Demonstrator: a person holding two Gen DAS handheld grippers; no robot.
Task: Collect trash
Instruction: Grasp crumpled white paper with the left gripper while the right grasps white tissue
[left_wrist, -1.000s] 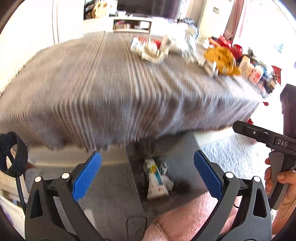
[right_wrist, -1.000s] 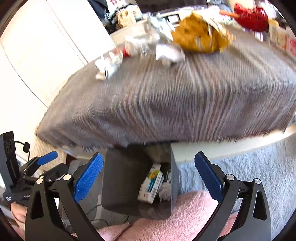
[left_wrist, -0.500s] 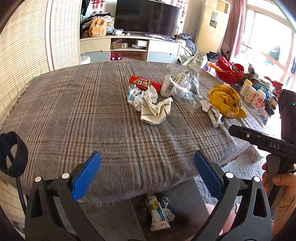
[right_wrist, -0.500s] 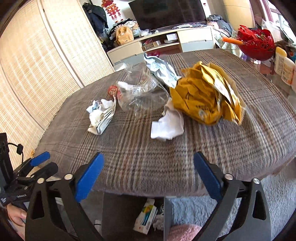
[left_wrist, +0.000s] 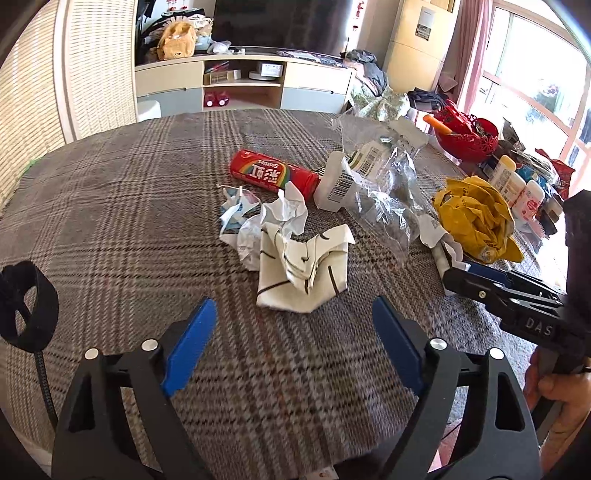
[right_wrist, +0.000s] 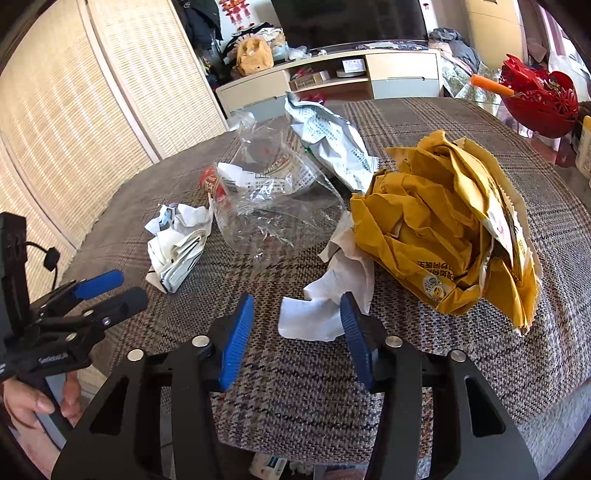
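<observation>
Trash lies on the plaid tablecloth (left_wrist: 110, 221). My left gripper (left_wrist: 293, 332) hovers just short of a crumpled white paper with dark lines (left_wrist: 303, 266); its jaws are closing with nothing between them. Beyond lie a red candy tube (left_wrist: 273, 175), a clear plastic bag (left_wrist: 384, 192) and a crumpled yellow paper bag (left_wrist: 476, 218). My right gripper (right_wrist: 297, 332) is closing around the near end of a white paper scrap (right_wrist: 325, 295); the left pad still stands apart from it. The yellow bag (right_wrist: 443, 229) lies just right of the scrap. Each gripper shows in the other's view (left_wrist: 458, 277) (right_wrist: 110, 291).
A silver printed packet (right_wrist: 332, 136) lies behind the clear bag (right_wrist: 273, 206). A red openwork basket (right_wrist: 539, 99) and bottles (left_wrist: 509, 177) stand at the table's right end. A TV cabinet (left_wrist: 240, 85) lines the far wall. A carton (right_wrist: 269, 465) shows below the near table edge.
Both grippers moved forward from over the bin below the table edge to above the tabletop. The right jaws narrowed a lot, the left slightly. The trash pile is now close.
</observation>
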